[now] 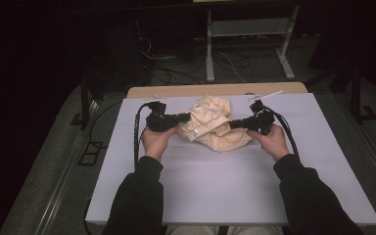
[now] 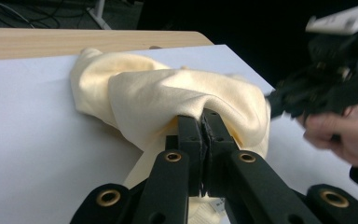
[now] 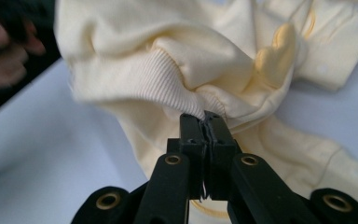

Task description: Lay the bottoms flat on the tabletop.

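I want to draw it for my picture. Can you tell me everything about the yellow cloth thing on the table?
The pale yellow garment looks like soft knit cotton, with a ribbed cuff and a white label. It lies crumpled in a heap on the white table sheet, toward the far edge. The left gripper pinches a fold at one side, and the right gripper is clamped on the fabric just below the ribbed cuff.

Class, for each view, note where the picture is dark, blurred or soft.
High view: surroundings dark, white table lit. Left gripper view: the far hand motion-blurred, cream garment fairly sharp. Right gripper view: garment's upper left edge and a hand smeared.
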Available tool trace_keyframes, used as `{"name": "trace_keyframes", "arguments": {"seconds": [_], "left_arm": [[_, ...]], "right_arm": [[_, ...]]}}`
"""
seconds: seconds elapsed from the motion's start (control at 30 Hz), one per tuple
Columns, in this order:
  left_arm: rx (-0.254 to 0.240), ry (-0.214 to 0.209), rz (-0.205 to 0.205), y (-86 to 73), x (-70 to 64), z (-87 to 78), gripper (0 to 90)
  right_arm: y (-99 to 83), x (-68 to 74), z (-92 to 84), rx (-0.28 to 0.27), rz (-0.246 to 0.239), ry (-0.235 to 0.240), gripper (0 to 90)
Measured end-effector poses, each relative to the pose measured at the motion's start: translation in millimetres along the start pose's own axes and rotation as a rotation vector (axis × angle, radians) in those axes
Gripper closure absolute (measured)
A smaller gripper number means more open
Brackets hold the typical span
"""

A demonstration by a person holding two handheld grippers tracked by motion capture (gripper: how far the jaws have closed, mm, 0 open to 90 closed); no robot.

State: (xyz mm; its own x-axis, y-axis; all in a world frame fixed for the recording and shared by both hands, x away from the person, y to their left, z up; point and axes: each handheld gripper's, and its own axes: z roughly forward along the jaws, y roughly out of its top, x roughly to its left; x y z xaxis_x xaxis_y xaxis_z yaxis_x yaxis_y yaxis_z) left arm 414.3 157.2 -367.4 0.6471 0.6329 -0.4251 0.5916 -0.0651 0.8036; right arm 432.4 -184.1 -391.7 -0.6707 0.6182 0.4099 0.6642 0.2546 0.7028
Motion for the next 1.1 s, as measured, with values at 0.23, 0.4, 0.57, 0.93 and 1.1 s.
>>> {"name": "trace_keyframes", "arguments": {"seconds": [0.23, 0.4, 0.57, 0.93, 1.1], "left_arm": [[0.013, 0.008, 0.005, -0.8, 2.4, -1.4, 86.0], [0.023, 0.031, 0.015, -3.5, 6.6, -4.9, 85.5], [0.019, 0.056, -0.006, -12.8, 16.0, -11.6, 82.1], [-0.042, 0.073, -0.030, -37.1, 34.1, -36.0, 51.8], [-0.082, 0.063, 0.014, -40.6, 29.9, -44.0, 43.6]], "right_arm": [[30.0, 3.9, -14.9, -0.063, 0.040, 0.001, 86.9], [52.1, 9.7, -9.1, -0.068, 0.045, -0.017, 86.9], [77.7, 22.2, 5.2, -0.063, 0.029, -0.024, 86.9], [116.1, 51.3, 52.5, -0.012, 0.005, -0.047, 86.9], [122.7, 59.1, 70.5, 0.003, 0.009, -0.055, 86.9]]}}
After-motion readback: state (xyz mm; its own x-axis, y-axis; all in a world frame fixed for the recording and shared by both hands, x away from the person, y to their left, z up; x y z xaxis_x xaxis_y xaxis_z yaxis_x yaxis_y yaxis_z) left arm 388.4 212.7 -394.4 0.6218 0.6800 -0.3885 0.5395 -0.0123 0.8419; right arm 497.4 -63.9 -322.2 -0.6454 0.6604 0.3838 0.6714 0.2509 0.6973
